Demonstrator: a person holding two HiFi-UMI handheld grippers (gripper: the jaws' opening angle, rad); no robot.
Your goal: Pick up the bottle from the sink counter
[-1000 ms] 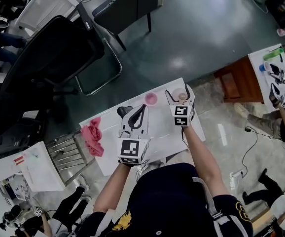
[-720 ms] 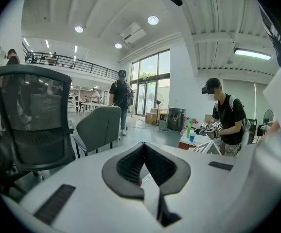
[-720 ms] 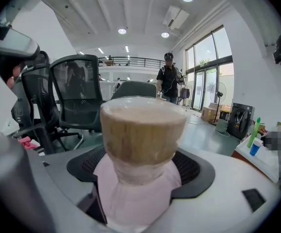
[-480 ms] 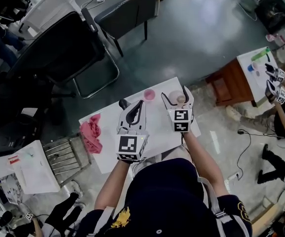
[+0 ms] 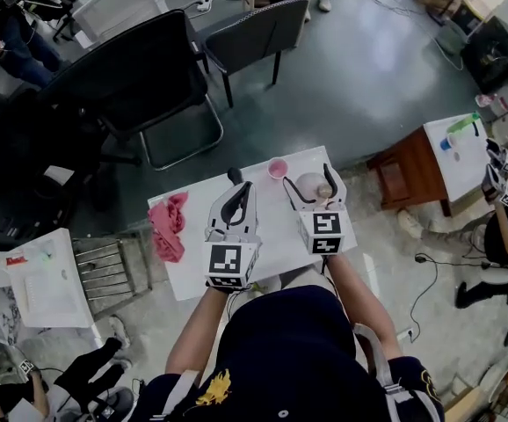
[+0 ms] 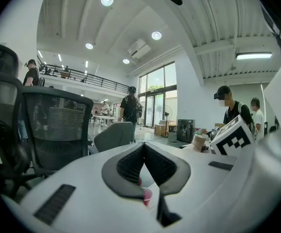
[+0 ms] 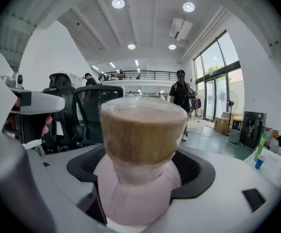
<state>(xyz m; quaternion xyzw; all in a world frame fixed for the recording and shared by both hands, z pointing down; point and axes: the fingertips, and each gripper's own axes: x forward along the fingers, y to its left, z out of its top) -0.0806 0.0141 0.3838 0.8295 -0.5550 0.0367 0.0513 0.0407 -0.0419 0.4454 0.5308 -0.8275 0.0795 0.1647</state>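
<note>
Bottle point(image 7: 138, 178) is clamped in the right gripper point(image 5: 308, 181). The 2 jaws press its pink body from either side, below the neck. Long axis upright, brown cap on top, standing above the jaws. It lies dead ahead of that gripper, with no gap visible at the pads.

Head view puts bottle and gripper over the far right part of the white desk point(image 5: 276, 231). Right gripper view shows only room behind the bottle and no desk under it, so I judge it already off the surface.

Left gripper point(image 6: 144, 152) is clenched on nothing, jaws meeting tip to tip, held beside the right one over the desk's middle.

Pink cup point(image 5: 278, 167) is near the bottle at the far edge; pink cloth point(image 5: 170, 225) is well apart, to the left.

The coming move turns on keeping that axis upright in a 2-sided pinch; a tilt could let it slip.
</note>
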